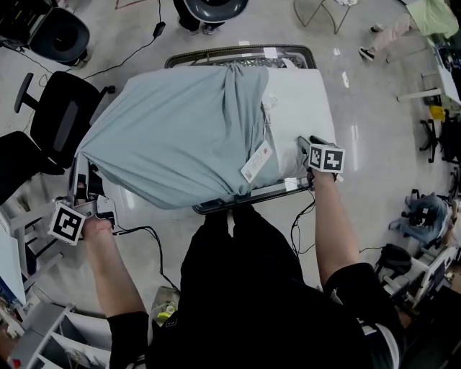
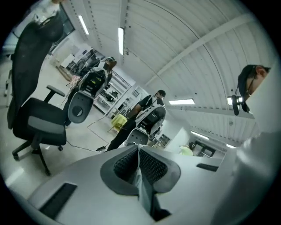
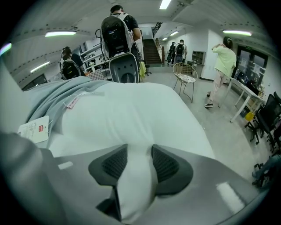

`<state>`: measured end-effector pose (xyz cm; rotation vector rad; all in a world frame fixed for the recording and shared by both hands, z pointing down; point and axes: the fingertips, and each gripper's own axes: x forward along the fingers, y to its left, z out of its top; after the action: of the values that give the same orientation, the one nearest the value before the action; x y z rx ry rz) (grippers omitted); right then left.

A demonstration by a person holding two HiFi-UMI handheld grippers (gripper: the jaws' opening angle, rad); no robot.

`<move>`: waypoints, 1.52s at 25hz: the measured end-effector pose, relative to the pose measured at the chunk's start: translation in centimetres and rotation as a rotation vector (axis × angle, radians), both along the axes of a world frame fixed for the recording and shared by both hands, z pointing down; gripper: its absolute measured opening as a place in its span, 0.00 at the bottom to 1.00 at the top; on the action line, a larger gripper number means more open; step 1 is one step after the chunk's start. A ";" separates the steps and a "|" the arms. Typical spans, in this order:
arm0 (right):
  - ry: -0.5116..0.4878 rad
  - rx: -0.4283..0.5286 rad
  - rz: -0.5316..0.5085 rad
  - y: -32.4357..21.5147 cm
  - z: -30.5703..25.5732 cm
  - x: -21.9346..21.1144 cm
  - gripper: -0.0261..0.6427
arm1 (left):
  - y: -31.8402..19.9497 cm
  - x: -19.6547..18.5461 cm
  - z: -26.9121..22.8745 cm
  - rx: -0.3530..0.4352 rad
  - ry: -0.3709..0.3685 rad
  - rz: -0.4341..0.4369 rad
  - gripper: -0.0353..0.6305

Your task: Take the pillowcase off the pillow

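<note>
A pale blue-grey pillowcase covers the left part of a white pillow lying on the table. The pillow's right end is bare, and a white tag hangs at the case's bunched opening. My left gripper is off the table's left edge, shut on the pillowcase's stretched left corner. A thin strip of that fabric shows between its closed pads. My right gripper is shut on the pillow's near right corner. White pillow bulges between its pads.
Black office chairs stand left of the table, another chair behind it. A cable runs over the floor by my left arm. A wire chair and several people stand beyond the table. A person walks at the far right.
</note>
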<state>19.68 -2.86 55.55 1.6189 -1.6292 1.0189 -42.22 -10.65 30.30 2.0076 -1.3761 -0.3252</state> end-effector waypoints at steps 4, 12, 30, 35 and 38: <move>-0.013 -0.009 -0.009 0.0 0.2 0.4 0.33 | 0.1 -1.2 2.3 -0.037 0.048 -0.039 0.06; 0.003 -0.013 -0.006 0.0 0.6 0.3 0.34 | 0.2 -0.6 3.7 -0.040 0.016 0.029 0.06; 0.062 0.091 -0.049 0.2 -1.1 -3.5 0.45 | 5.2 0.4 10.2 -0.112 -0.772 -0.008 0.17; 0.039 0.138 -0.093 1.4 -2.1 -3.5 0.45 | 10.1 5.1 10.9 -0.133 -0.764 0.020 0.21; 0.029 0.177 -0.129 2.1 -2.8 -3.7 0.45 | 13.4 12.8 13.5 -0.152 -0.713 0.157 0.26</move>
<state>16.03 -0.73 52.79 1.6086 -1.8218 0.8019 -29.43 2.73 43.84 2.1734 -1.5655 0.6085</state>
